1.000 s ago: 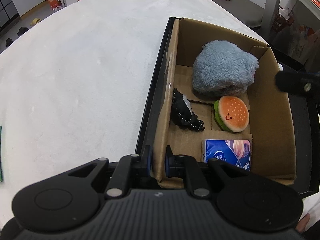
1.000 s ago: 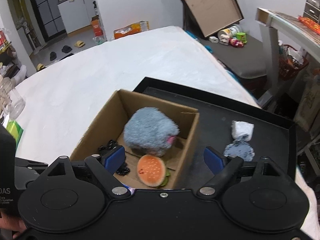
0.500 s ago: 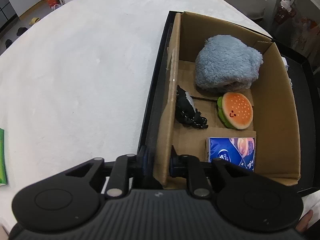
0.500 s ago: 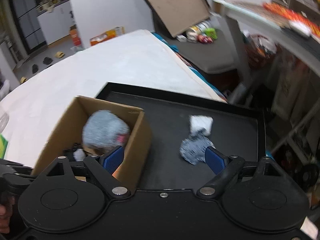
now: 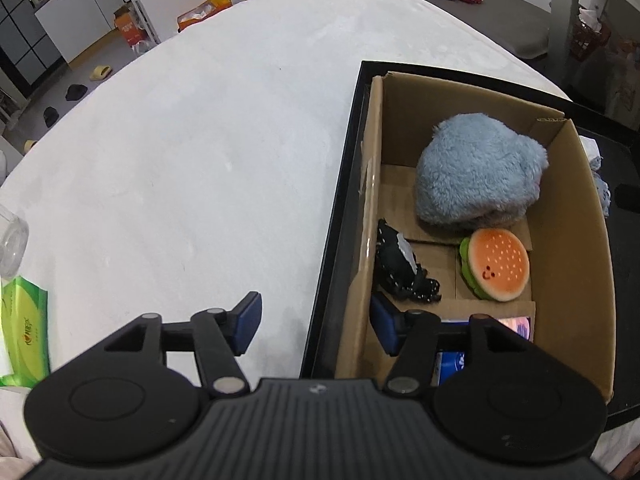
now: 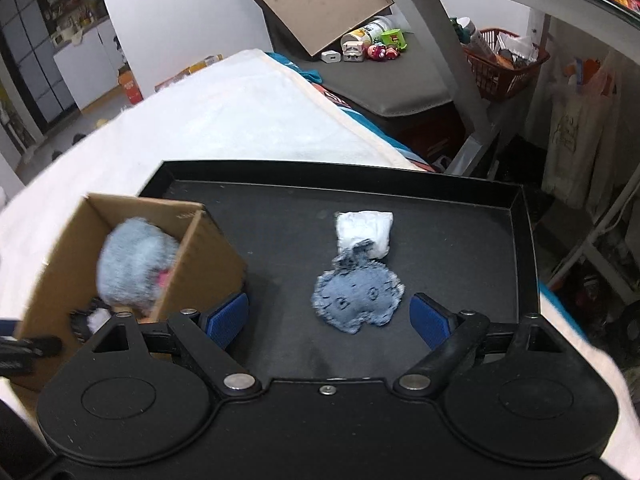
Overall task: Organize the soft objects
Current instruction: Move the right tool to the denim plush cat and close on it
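two grippers: each black with blue pads, both seen from their own wrist cameras.
left gripper (image 5: 314, 326): released; its jaws have just been opening and now straddle the near left wall of the box, one pad outside over the cloth, one inside, neither pressing on the cardboard.
right gripper (image 6: 328, 318): jaws spread wide and empty, poised over the tray with the denim patch lying between and just ahead of the pads.
open brown cardboard box (image 5: 576, 240): stands at the left end of the tray, with cardboard dividers inside.
fluffy grey-blue plush (image 5: 478, 176): fills the far compartment of the box.
orange and green burger-shaped soft toy (image 5: 496, 270): in a middle compartment, right side.
black spotted soft item (image 5: 400, 268): in the middle compartment, left side, against the wall.
blue tissue packet (image 5: 450, 360): near compartment, partly hidden by the left gripper.
frayed blue denim patch (image 6: 358, 294): flat on the tray, outside the box.
folded white cloth (image 6: 364, 230): just behind the patch, touching it.
shallow black tray (image 6: 460, 248): rests on the white cloth-covered table (image 5: 180, 160).
green tissue pack (image 5: 24, 328): at the table's left edge.
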{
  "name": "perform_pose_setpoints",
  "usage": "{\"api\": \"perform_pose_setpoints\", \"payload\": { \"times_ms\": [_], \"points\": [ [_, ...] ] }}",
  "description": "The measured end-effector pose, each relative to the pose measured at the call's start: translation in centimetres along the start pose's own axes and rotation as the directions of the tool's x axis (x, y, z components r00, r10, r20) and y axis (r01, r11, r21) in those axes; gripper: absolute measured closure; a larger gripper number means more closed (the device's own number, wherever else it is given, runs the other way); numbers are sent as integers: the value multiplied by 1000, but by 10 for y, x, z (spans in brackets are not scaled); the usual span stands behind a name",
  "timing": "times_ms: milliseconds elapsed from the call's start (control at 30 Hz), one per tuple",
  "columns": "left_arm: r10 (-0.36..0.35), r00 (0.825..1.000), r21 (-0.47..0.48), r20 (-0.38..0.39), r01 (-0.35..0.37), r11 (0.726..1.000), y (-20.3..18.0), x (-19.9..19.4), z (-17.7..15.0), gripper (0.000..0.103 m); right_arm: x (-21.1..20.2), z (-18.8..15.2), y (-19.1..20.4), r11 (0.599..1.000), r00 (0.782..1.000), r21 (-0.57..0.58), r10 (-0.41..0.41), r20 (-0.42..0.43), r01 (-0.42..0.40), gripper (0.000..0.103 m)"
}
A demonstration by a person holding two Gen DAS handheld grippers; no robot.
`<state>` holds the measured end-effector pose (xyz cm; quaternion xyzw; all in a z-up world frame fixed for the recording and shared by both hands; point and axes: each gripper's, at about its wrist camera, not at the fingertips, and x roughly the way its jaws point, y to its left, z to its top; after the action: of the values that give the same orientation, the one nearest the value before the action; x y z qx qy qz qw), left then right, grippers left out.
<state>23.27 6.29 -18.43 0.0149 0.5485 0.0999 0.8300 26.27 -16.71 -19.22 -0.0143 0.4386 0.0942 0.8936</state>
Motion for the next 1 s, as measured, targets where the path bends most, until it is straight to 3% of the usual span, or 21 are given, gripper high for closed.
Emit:
{"api": "perform_pose_setpoints", "payload": {
  "times_ms": [500, 767, 1000],
  "points": [
    [69, 996, 53, -53, -66, 996, -37, 19, 10, 45, 49, -10, -4, 998, 999, -59, -24, -37, 22, 19],
    [83, 996, 94, -38, -79, 992, -53, 19, 18, 45, 58, -8, -10, 999, 998, -32, -33, -44, 32, 21],
    [103, 993, 105, -50, -98, 990, -58, 26, 19, 45, 57, -8, -16, 999, 999, -21, -39, -37, 39, 48]
  ]
}}
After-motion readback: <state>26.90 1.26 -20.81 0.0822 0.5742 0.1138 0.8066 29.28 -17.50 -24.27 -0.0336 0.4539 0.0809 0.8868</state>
